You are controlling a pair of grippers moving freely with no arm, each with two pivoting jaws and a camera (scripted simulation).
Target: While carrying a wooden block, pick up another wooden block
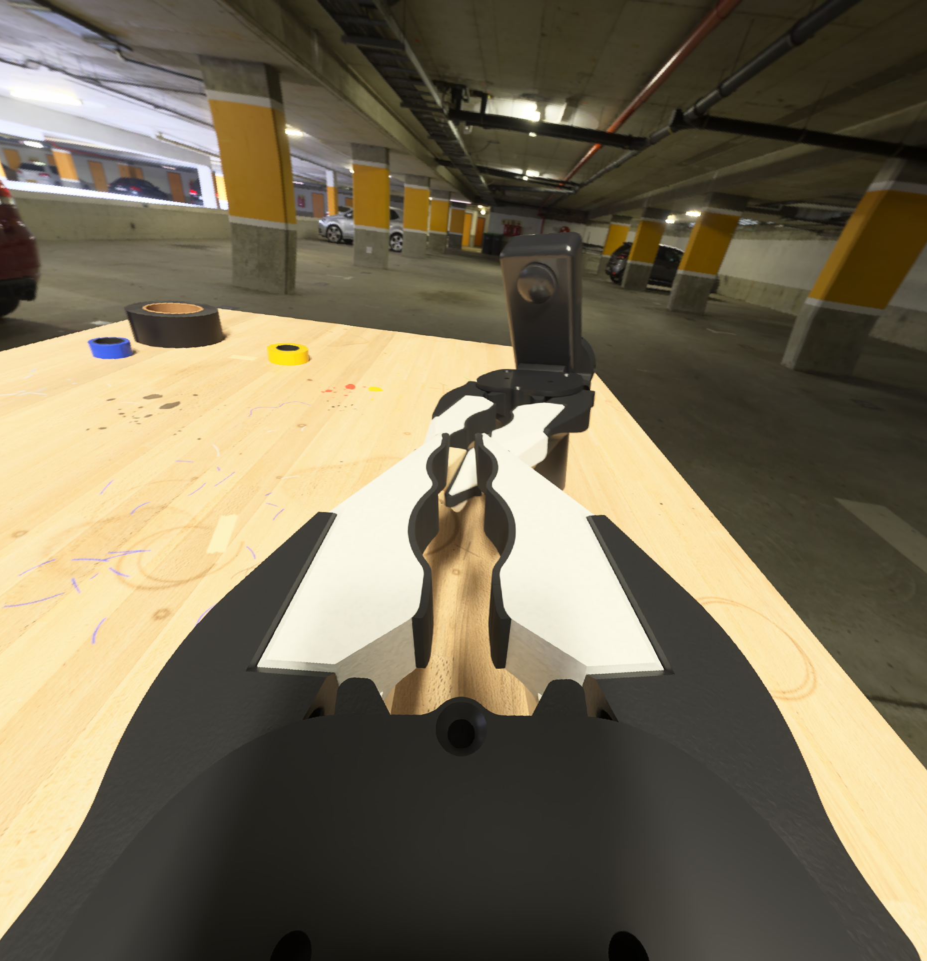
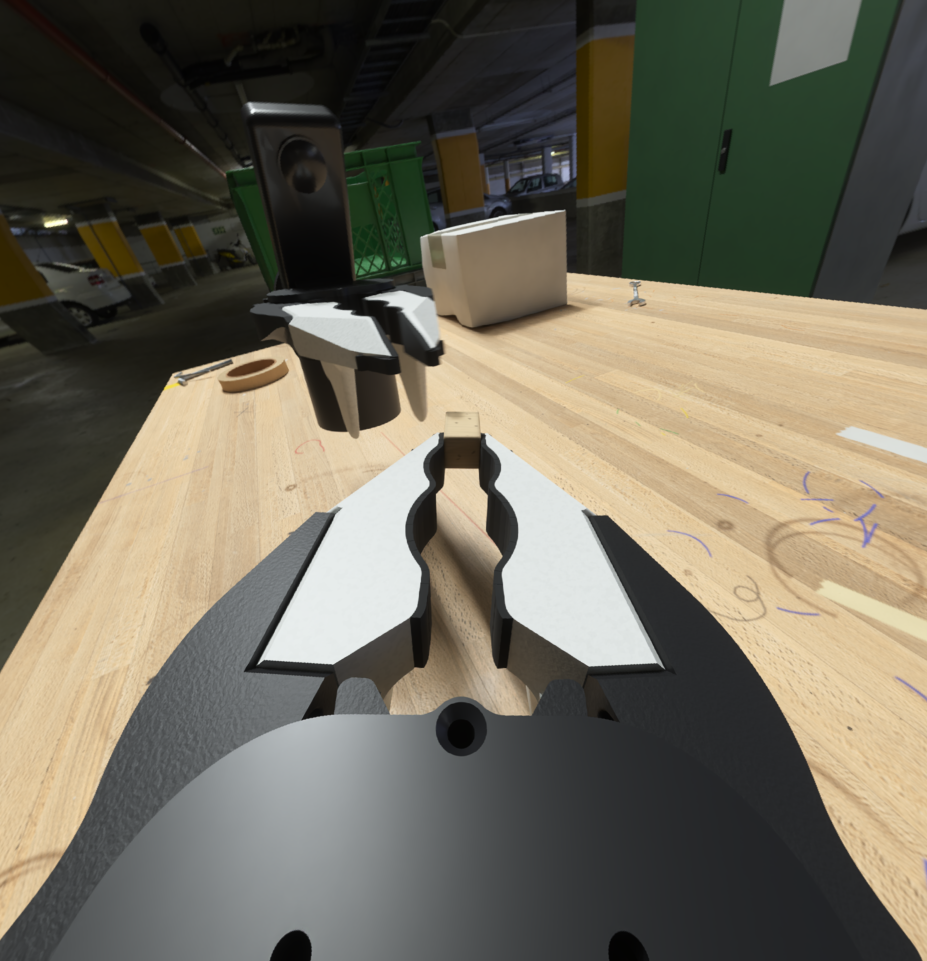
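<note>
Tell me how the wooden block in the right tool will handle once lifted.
Likely stiff: the wooden block looks solid and square. Its flat sides sit flush against the fingertips of the right tool, so slipping seems unlikely. Only the tips hold it, so it might pivot if bumped.

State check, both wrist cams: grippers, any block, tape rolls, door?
Left gripper: fingers slightly apart, nothing between them.
Right gripper: shut on small square pale wooden block.
Wooden block: clamped at the fingertips; lifted or not, unclear.
Large black tape roll: lying flat, untouched.
Small blue tape roll: flat.
Small yellow tape roll: flat.
Brown cardboard tape ring: flat.
Green metal door: shut.
</note>
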